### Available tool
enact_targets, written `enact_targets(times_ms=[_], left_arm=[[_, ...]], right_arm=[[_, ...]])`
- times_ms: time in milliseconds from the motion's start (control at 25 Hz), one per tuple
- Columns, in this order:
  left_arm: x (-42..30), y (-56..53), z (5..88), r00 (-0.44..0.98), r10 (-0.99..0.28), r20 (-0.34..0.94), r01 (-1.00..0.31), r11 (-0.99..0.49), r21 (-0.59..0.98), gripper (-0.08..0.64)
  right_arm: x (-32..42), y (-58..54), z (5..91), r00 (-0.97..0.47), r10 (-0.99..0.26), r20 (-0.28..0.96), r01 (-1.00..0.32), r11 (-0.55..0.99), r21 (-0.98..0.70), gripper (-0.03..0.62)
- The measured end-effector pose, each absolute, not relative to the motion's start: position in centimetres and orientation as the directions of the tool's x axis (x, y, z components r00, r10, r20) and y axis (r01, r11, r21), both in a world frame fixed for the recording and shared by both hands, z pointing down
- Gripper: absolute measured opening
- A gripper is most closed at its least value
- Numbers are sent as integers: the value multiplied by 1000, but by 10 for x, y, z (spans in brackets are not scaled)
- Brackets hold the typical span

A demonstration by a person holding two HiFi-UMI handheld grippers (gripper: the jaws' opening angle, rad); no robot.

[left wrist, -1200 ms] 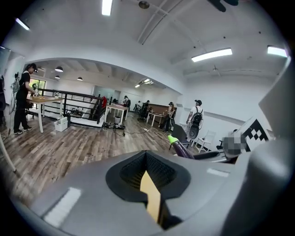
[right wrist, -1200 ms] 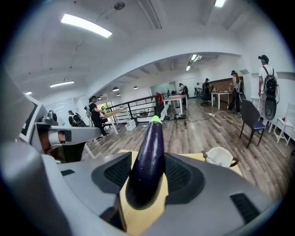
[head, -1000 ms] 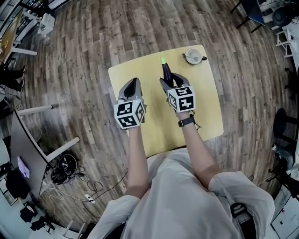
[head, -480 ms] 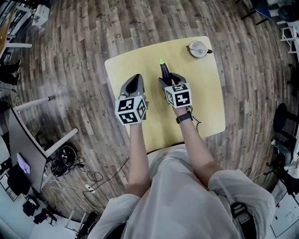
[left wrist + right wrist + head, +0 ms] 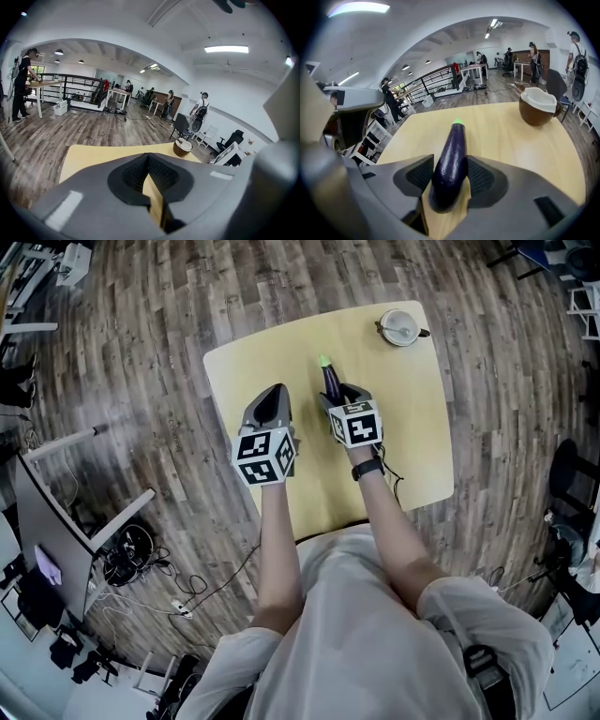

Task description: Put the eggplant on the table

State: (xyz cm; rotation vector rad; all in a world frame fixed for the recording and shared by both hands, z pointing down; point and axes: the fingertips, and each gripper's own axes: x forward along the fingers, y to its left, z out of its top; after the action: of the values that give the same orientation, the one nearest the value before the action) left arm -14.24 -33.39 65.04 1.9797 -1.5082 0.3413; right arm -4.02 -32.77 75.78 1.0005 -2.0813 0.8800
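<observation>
A dark purple eggplant (image 5: 329,379) with a green tip sticks out forward from my right gripper (image 5: 337,396), over the middle of the yellow table (image 5: 403,446). In the right gripper view the two pads press on the eggplant (image 5: 452,150) from both sides, so the right gripper (image 5: 450,164) is shut on it; the green end points away over the table top (image 5: 501,136). My left gripper (image 5: 272,397) hangs beside it to the left, above the table. Its jaws meet at the tips with nothing between them, as the left gripper view shows (image 5: 149,157).
A brown bowl with a white inside (image 5: 400,327) stands at the table's far right corner, also in the right gripper view as the bowl (image 5: 538,108). Wooden floor surrounds the table. A grey desk and cables (image 5: 131,568) lie at the left, chairs at the right edge.
Both grippers have sunk toward the table top, the right one more, tipping further down. The eggplant stays gripped in the right gripper.
</observation>
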Motion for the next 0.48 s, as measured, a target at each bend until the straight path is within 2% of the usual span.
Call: enact_targets(times_ms=[480], left_arm=[[-138,-330,652,311,-767,561,-940,-161,301,9]], right_arm=[[-41,-321,776,-478,-375,794,-833,481,-274,224]])
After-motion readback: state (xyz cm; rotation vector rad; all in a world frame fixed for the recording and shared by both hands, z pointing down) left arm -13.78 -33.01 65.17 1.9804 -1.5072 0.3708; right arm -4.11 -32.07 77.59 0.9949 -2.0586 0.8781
